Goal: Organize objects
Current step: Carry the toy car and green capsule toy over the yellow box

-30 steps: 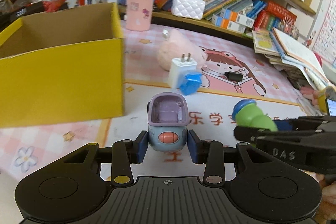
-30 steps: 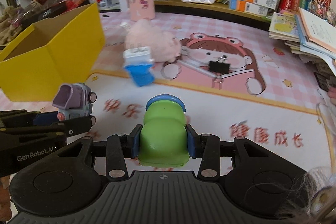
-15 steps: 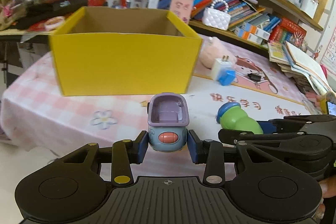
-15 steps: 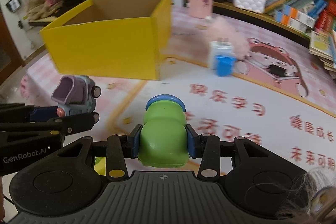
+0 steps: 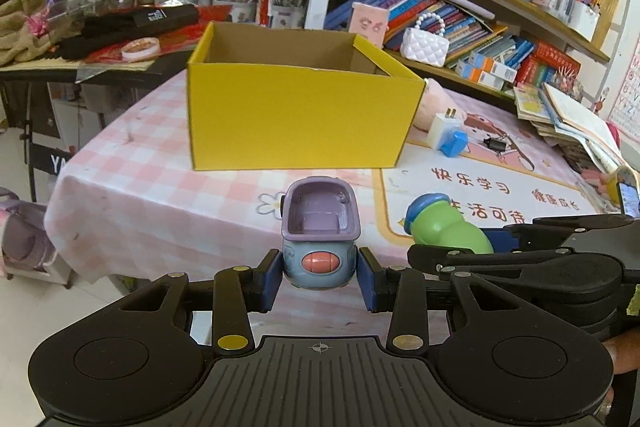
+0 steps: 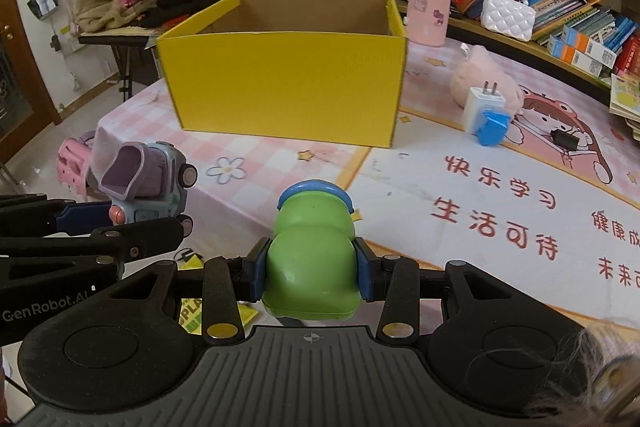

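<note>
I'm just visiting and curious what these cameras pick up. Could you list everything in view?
toy car: one, purple and grey-blue, held in left gripper
green toy: one, green with blue cap, held in right gripper
box: one, yellow, open-topped, on the table
charger plug: one, white, beside a blue piece
plush toy: one, pink, behind the charger
binder clip: one, black, on the mat
purse: one, white quilted, on the shelf
books: many, mixed colours, shelves
table: one, pink checked cloth
left gripper: black, blue pads
right gripper: black, blue pads
</note>
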Action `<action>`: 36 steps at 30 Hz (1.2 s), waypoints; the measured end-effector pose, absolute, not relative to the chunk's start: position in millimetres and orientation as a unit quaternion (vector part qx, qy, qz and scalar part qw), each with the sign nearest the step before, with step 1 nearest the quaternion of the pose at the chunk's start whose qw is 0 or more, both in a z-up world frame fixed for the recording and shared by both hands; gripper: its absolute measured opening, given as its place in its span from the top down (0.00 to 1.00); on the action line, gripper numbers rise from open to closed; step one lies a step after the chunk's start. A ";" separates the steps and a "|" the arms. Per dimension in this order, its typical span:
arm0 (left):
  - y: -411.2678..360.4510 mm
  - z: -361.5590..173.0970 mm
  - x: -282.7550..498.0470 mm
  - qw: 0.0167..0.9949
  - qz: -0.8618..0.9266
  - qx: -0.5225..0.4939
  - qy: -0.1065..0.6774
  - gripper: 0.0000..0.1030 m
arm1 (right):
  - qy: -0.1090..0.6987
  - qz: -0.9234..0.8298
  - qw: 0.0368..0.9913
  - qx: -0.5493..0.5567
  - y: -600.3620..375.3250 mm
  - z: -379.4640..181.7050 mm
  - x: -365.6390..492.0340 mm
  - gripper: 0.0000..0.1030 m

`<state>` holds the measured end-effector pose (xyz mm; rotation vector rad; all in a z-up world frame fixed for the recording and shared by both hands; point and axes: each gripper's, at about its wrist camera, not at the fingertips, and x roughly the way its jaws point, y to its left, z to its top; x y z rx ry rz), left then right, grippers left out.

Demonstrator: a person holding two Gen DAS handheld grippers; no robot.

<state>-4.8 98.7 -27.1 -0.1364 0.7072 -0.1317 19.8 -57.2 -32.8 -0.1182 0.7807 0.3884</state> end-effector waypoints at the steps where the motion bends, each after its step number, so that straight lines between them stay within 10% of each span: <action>1: 101.5 -26.3 -7.2 0.935 -0.065 -0.065 0.343 0.63 | 0.376 0.188 0.905 -0.057 -54.5 -32.5 17.6 0.62; 36: 133.3 40.0 106.2 0.972 -0.049 -0.048 0.225 0.63 | 0.257 0.168 0.951 -0.048 -31.0 44.0 148.1 0.62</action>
